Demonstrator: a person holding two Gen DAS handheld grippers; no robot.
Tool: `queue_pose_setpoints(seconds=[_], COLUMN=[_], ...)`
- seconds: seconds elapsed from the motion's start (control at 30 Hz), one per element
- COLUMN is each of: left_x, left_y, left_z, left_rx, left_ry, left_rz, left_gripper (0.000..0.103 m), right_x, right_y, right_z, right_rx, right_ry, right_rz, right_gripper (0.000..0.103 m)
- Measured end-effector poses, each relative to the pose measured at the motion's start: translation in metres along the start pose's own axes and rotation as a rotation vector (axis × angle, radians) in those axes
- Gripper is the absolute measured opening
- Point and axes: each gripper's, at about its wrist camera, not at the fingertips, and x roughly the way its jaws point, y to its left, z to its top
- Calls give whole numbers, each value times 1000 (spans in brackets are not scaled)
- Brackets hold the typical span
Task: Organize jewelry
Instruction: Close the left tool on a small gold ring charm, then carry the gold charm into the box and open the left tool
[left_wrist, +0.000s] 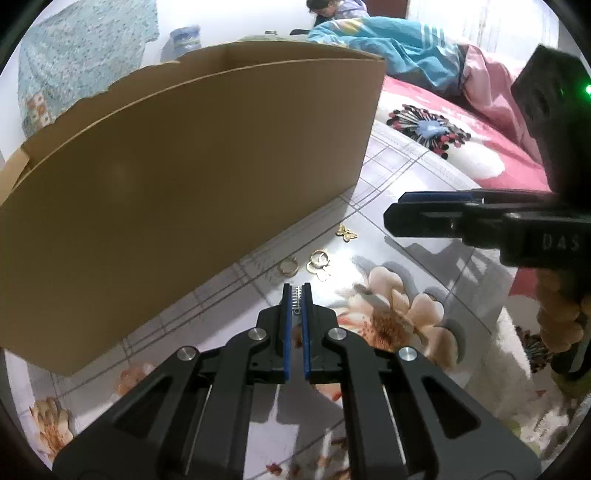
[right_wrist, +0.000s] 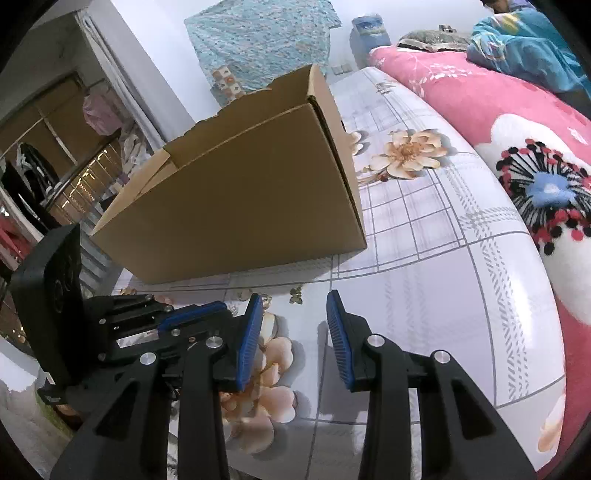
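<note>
My left gripper (left_wrist: 296, 291) is shut on a small silver spring-like jewelry piece (left_wrist: 296, 299) held between its blue pads just above the bed sheet. Ahead of it lie a gold ring (left_wrist: 288, 266), gold hoop earrings (left_wrist: 319, 261) and a gold butterfly piece (left_wrist: 346, 232), all beside the open cardboard box (left_wrist: 177, 177). My right gripper (right_wrist: 294, 295) is open and empty; it also shows at the right in the left wrist view (left_wrist: 402, 212). The butterfly (right_wrist: 296, 294) and box (right_wrist: 236, 199) show in the right wrist view. The left gripper (right_wrist: 221, 308) appears there at the left.
A floral checked sheet (left_wrist: 406, 177) covers the bed. A pink floral blanket (right_wrist: 517, 122) lies to the right, with a blue garment (left_wrist: 399, 48) and a person behind. A wardrobe (right_wrist: 55, 147) stands at the far left.
</note>
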Motion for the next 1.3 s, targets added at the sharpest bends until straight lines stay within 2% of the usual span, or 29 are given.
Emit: queue_pose_setpoints(seconds=[0.13, 0.27, 0.33, 0.53, 0.63, 1.0, 1.3], left_x=[-12, -21, -24, -29, -30, -32, -36], left_y=[9, 21, 24, 25, 24, 25, 30], left_z=[-9, -19, -23, -27, -27, -29, -31], left_rx=[-25, -69, -82, -88, -85, -90, -98], left_ry=[-8, -15, -23, -46, -57, -69, -78], left_rz=[12, 20, 19, 16, 12, -8, -6], left_gripper=[4, 4, 4, 4, 4, 4, 4], right_x=[3, 17, 25, 52, 57, 66, 66], right_y=[10, 34, 47, 62, 66, 74, 72], right_z=[1, 3, 4, 10, 9, 6, 7], right_rx=[-46, -174, -255, -356, -384, -450, -433], right_ry=[14, 54, 58, 109, 117, 132, 134], right_rz=[23, 36, 21, -7, -22, -87, -79], right_gripper=[36, 36, 36, 36, 29, 13, 11])
